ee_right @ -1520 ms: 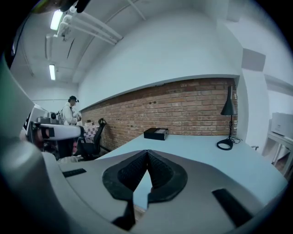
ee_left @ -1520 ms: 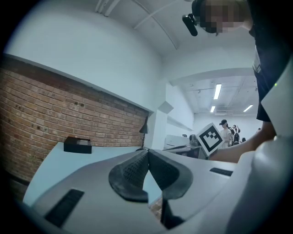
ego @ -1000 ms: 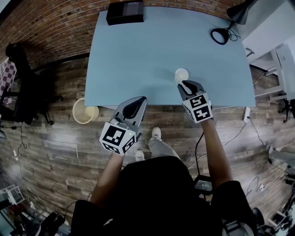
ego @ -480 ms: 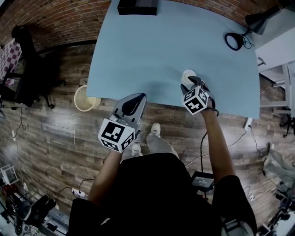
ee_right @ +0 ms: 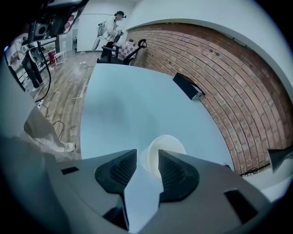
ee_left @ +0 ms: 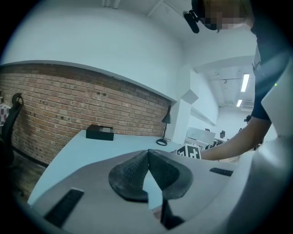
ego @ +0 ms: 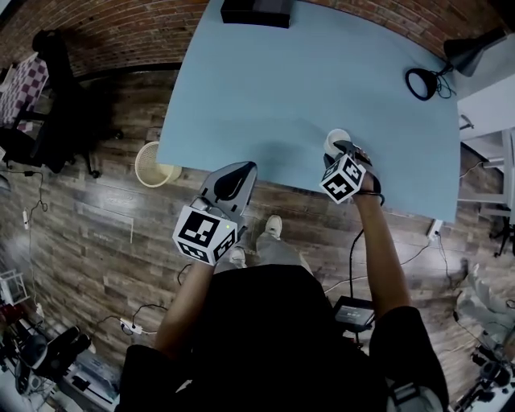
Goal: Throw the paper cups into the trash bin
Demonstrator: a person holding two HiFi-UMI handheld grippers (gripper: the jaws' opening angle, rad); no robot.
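step: grasping | cup sitting by table's near edge, right of middle | right gripper jaws, having just been opening wide, straddling cup, not pressing | left gripper tips pressing together, empty | advice: centring cup, closing gently, sparing its thin wall

The top edge crops the black box; the paper cup's base seems hidden.

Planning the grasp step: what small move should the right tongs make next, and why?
Probably ease the right tongs forward and down until the paper cup is between the pads. Its jaws have just been opening and stand apart. The upright cup sits on the table just beyond the tips, not yet gripped.
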